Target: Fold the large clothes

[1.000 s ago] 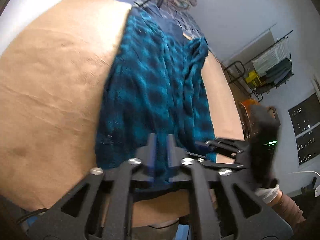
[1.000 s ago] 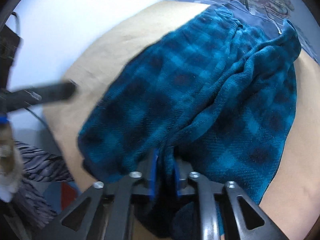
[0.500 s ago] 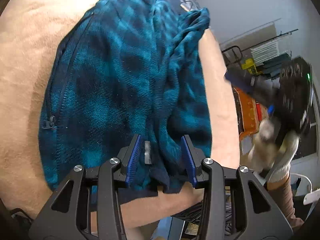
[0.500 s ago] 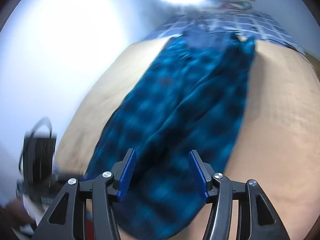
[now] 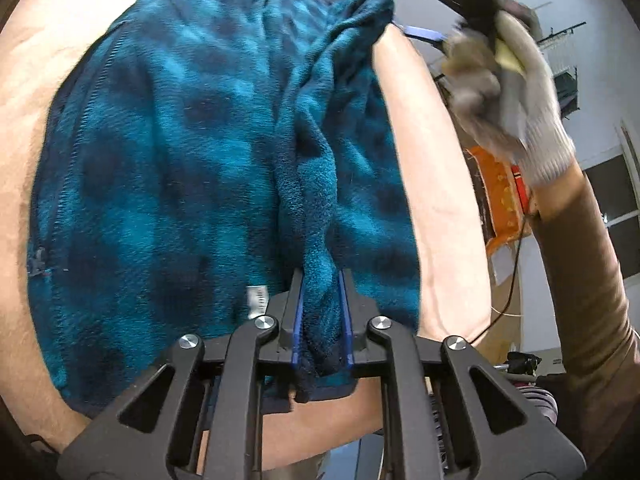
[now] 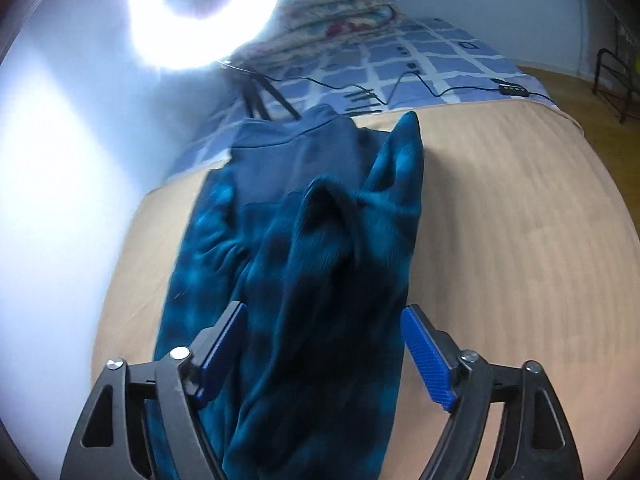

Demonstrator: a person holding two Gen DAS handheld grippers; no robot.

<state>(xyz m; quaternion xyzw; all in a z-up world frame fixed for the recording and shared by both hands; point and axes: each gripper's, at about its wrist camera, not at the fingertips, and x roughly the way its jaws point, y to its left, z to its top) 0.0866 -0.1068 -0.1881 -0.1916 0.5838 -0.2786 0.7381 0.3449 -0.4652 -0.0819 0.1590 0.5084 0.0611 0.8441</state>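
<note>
A teal and navy plaid fleece garment (image 5: 180, 152) lies lengthwise on a beige blanket (image 5: 432, 184), its dark collar end (image 6: 304, 148) farthest away. My left gripper (image 5: 320, 280) is at the near hem. Its jaws are closing, and the blue pads press a raised ridge of the fleece between them. My right gripper (image 6: 324, 312) hovers over the middle of the garment (image 6: 320, 240), jaws opening wide, with fabric below but nothing pressed between the pads. A gloved hand (image 5: 512, 92) carries it at the upper right of the left wrist view.
A bright ring light (image 6: 204, 12) on a tripod (image 6: 256, 96) stands beyond the garment, with cables across a blue checked sheet (image 6: 440, 64) and folded quilts (image 6: 340, 4) behind. Bare beige blanket (image 6: 500, 220) spreads to the right. An orange item (image 5: 496, 184) sits past the bed's edge.
The left gripper opened, moved in and closed on a ridge of fleece at the hem. The right gripper let go of the garment, swung away toward the far end and opened wide.
</note>
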